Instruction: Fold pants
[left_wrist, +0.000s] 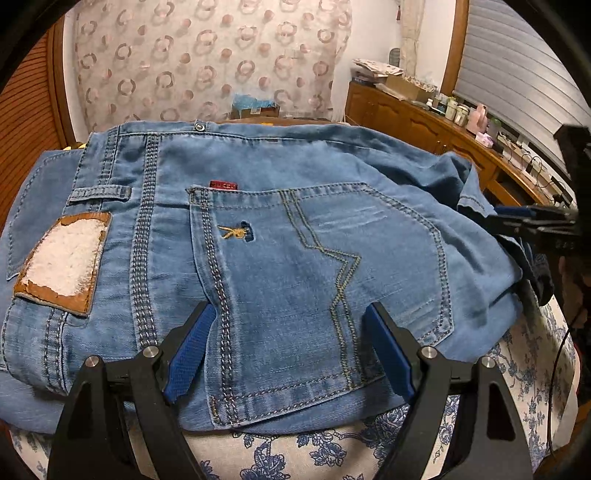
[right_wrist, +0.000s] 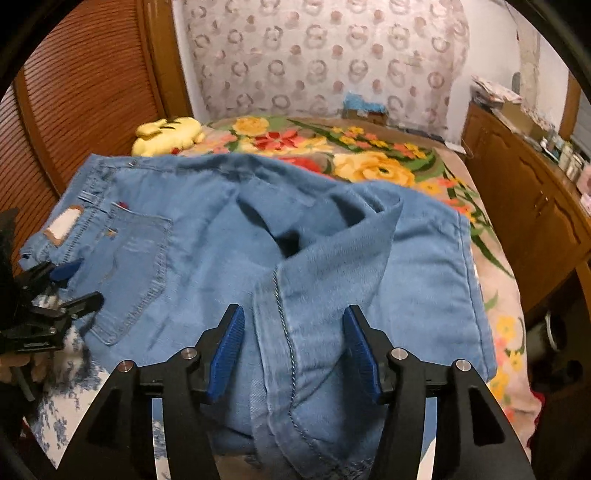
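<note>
I count two grippers. My left gripper (left_wrist: 291, 347) stands wide open over the back pocket (left_wrist: 314, 288), gripping nothing. My right gripper (right_wrist: 295, 350) is partly open astride a leg seam, pads clear. One pair of pants (right_wrist: 229, 236) lies folded at the bed's (right_wrist: 369, 147) near edge; one yellow plush (right_wrist: 166, 134) lies at the far left corner.

No readable text anywhere. Red tab (left_wrist: 223, 184) on the jeans (left_wrist: 295, 258) above the back pocket (left_wrist: 317, 295): lettering too small to read. Leather patch (left_wrist: 62, 260) at the waistband: worn white, blank. Small embroidered logo (left_wrist: 236, 232) on the pocket, a figure, no letters. Waist button (left_wrist: 200, 127) illegible.
</note>
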